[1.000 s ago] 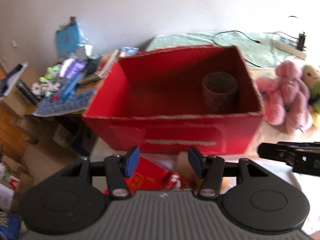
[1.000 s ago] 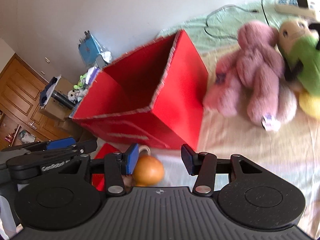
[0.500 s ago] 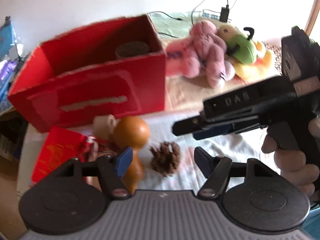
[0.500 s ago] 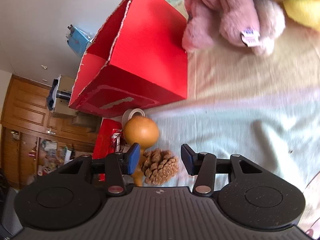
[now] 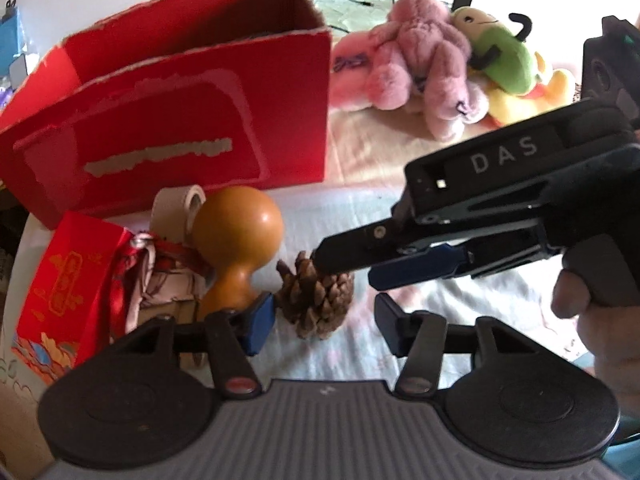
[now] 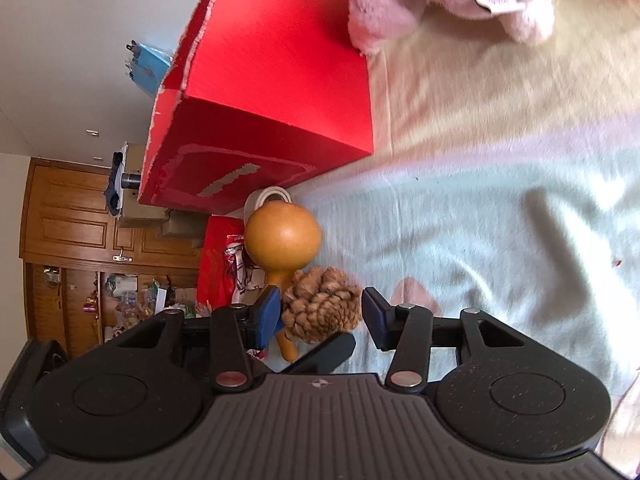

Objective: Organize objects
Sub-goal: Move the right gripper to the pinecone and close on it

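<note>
1. Step in hand, as I read it: you're lining up a pick on the pine cone [image 6: 322, 308] with the right gripper [image 6: 320, 320]. Nothing is lifted yet.
2. Right claw: spread wide, holding nothing. The cone sits between the two blue pads [image 6: 267, 316], close to the left one; whether it touches is unclear.
3. Left gripper [image 5: 325, 322]: also released and empty, hovering low with the cone just ahead of its fingers.
4. Where things are: the cone lies on the pale blanket [image 6: 500, 220], just beside the orange gourd [image 5: 236, 240]. Behind the gourd there's a tape roll [image 5: 178, 212], and to its left a red gift bag [image 5: 64, 276]. The red box [image 5: 180, 128] stands open-topped behind them, near but apart.
5. Next move, my guess: ease the right gripper forward so the cone is centred, clench across its widest part, then carry it to the box.
6. Watch out: the gourd's neck is right by the left pad, so don't pinch it. The scales are brittle, so close gently.
7. The two grippers crowd the same spot; back the left one off.
</note>
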Demonstrator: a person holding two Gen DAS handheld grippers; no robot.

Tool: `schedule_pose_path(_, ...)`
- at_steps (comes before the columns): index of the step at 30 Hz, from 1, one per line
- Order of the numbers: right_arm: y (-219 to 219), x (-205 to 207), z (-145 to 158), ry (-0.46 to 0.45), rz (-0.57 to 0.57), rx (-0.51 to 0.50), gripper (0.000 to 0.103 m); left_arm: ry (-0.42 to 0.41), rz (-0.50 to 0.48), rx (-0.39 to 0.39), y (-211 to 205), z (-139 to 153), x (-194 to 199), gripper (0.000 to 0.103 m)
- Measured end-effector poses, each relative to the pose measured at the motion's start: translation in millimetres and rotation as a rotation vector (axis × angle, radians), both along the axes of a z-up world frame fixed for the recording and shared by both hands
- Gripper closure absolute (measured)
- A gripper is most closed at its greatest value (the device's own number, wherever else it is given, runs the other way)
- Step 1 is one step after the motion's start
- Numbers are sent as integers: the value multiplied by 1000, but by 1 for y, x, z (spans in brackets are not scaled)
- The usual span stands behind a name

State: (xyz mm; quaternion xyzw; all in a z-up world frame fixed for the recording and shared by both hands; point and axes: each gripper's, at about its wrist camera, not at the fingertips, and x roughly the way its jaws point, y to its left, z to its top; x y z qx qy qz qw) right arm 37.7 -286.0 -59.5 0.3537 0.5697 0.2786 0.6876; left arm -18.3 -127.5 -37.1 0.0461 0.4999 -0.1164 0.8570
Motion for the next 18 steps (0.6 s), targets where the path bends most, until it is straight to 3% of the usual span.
schedule_pose_path(3, -1, 2, -6, 29, 5, 7, 54, 19, 11, -1, 0, -6, 4, 58)
schedule_pose_path(12, -14, 2, 1, 13, 22, -2, 56, 22, 4, -14, -9, -5, 13, 59)
schedule_pose_path(18, -25, -2, 19, -22, -13, 15, 56, -23, -47, -25, -18, 14, 18, 59)
